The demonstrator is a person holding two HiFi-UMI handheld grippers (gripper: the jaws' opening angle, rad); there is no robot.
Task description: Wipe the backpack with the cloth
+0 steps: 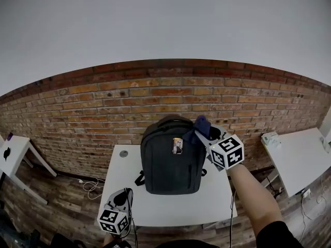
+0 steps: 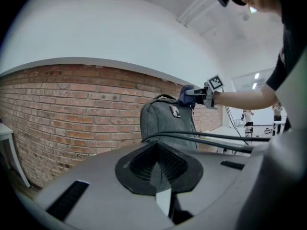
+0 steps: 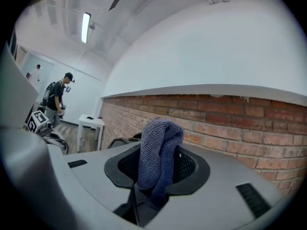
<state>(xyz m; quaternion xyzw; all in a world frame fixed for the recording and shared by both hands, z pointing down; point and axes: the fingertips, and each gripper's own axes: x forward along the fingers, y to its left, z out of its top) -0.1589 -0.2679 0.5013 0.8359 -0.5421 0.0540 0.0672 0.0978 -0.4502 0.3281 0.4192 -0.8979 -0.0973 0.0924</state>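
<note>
- The backpack stands upright on a white table in front of a red brick wall. Nothing blocks its front.
- More white tables stand at the far left and right, and a pale cable lies on the wooden floor.
- A small shiny tag hangs high on the backpack's front. We cannot read its print.
- The backpack is dark grey woven fabric with a rounded top.
- The cloth is a blue knit, folded into a soft hump.
- The right gripper pinches the cloth at the backpack's upper right corner.
- The left gripper has its jaws pressed together on nothing. It sits low by the table's front left edge, well apart from the backpack.
</note>
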